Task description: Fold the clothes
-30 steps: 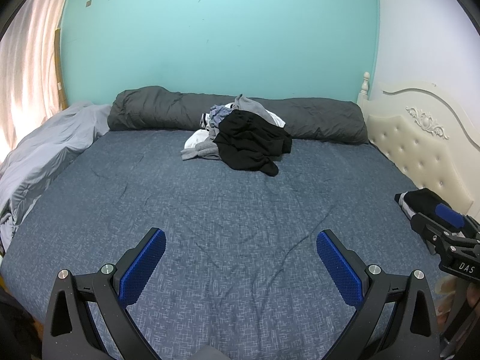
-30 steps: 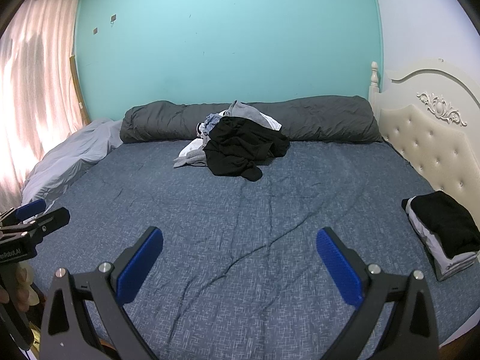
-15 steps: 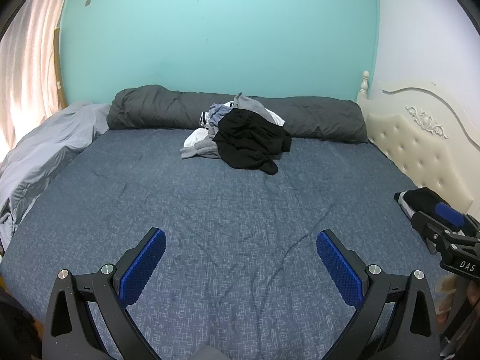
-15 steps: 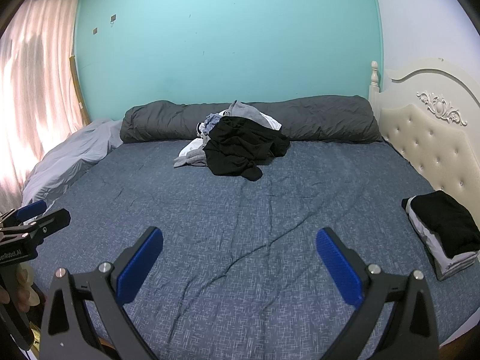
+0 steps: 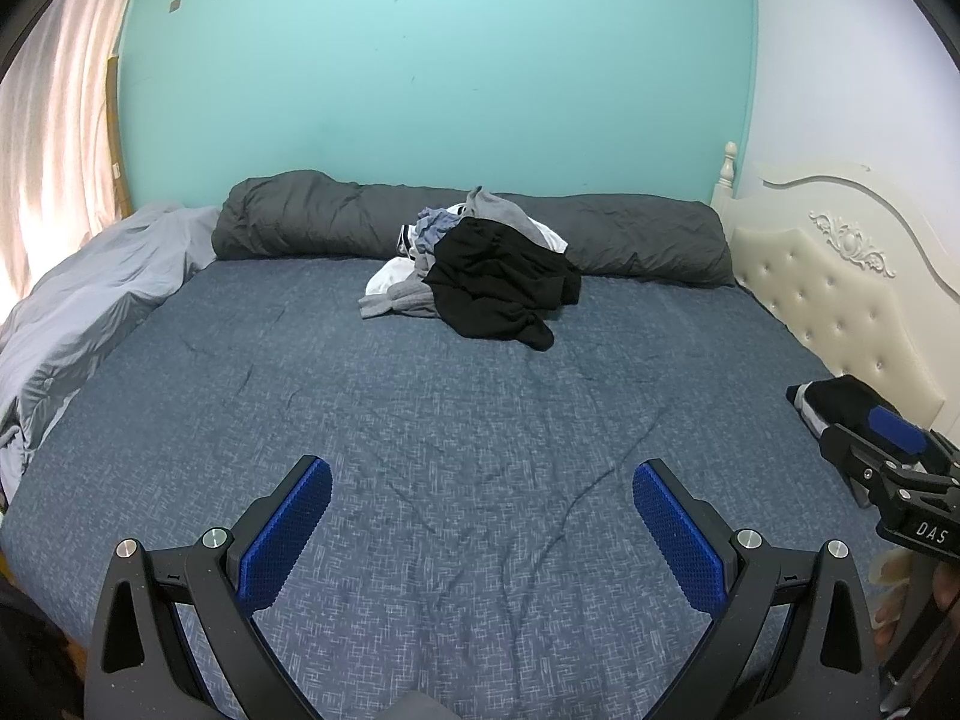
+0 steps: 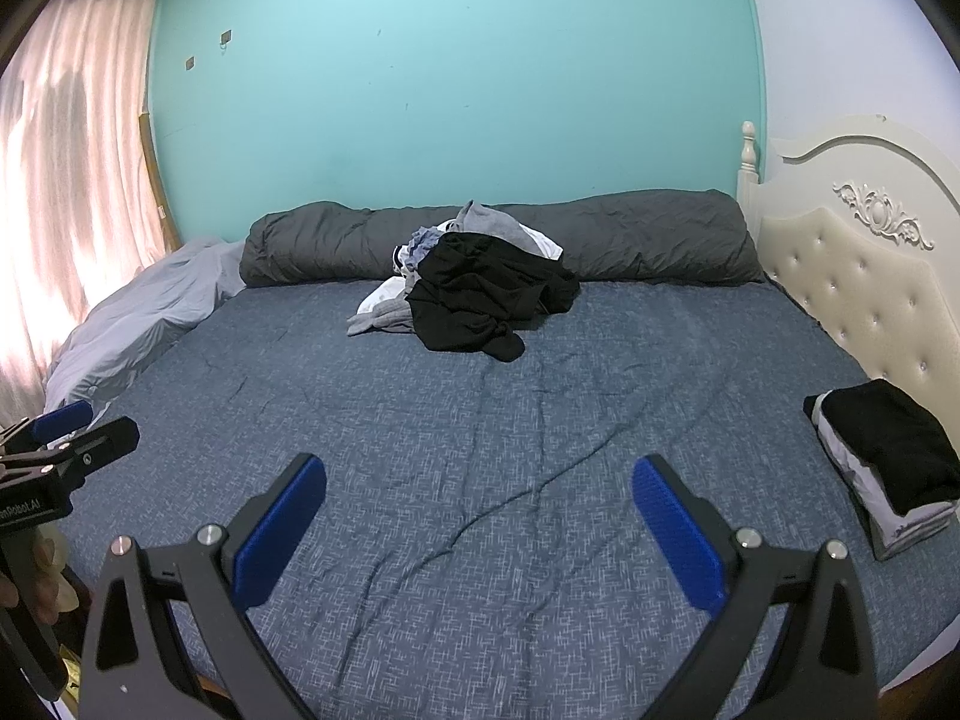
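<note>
A heap of unfolded clothes (image 5: pixel 480 276) (image 6: pixel 474 288), black garment on top with grey, white and blue pieces under it, lies at the far middle of the blue bed (image 5: pixel 420 408) (image 6: pixel 480 420). A folded stack (image 6: pixel 888 468) with a black piece on top rests at the bed's right edge; in the left wrist view the folded stack (image 5: pixel 834 399) is partly hidden by the other gripper. My left gripper (image 5: pixel 480 504) hovers open over the near bed, nothing between its blue pads. My right gripper (image 6: pixel 480 498) is likewise open and empty, far from the heap.
A rolled dark grey duvet (image 5: pixel 630 234) (image 6: pixel 648 234) lies along the teal wall behind the heap. A light grey blanket (image 5: pixel 84 312) (image 6: pixel 138 318) is bunched at the left. A cream tufted headboard (image 5: pixel 840 294) (image 6: pixel 864 294) bounds the right side. A pink curtain (image 6: pixel 66 180) hangs left.
Both views have crept very slightly; the heap sits a touch higher in the left wrist view. Both grippers stay open and nothing has been touched.
</note>
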Motion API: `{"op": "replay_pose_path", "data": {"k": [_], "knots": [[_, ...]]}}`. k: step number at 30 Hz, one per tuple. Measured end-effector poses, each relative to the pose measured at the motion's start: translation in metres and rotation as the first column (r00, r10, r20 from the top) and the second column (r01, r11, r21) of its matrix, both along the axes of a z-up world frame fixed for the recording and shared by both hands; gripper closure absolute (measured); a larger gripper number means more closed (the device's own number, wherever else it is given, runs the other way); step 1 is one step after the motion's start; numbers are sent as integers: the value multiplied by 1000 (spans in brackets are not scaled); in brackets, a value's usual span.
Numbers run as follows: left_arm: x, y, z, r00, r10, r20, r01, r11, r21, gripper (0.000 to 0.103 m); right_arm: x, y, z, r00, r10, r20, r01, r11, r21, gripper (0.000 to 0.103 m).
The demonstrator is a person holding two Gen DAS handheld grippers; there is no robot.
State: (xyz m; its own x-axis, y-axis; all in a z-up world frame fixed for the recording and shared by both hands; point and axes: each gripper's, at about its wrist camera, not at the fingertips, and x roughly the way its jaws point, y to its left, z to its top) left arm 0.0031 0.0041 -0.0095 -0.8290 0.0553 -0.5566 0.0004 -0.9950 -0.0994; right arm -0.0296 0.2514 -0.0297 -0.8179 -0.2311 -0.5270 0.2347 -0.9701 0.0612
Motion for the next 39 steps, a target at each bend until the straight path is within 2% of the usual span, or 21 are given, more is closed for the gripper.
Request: {"op": "replay_pose_path", "data": {"k": [27, 35, 39], "knots": [[-7, -3, 0, 1000, -1, 4, 1, 1000, 7, 0, -5, 1, -1, 1000, 6, 5, -6, 1000, -1, 0], [-20, -7, -7, 1000, -7, 17, 6, 1000, 30, 0, -21, -1, -13, 999, 12, 33, -12, 1000, -4, 0], [-38, -11, -20, 999, -5, 38, 3, 999, 38, 0, -37, -3, -26, 998, 13, 64, -13, 1000, -6, 0]]}}
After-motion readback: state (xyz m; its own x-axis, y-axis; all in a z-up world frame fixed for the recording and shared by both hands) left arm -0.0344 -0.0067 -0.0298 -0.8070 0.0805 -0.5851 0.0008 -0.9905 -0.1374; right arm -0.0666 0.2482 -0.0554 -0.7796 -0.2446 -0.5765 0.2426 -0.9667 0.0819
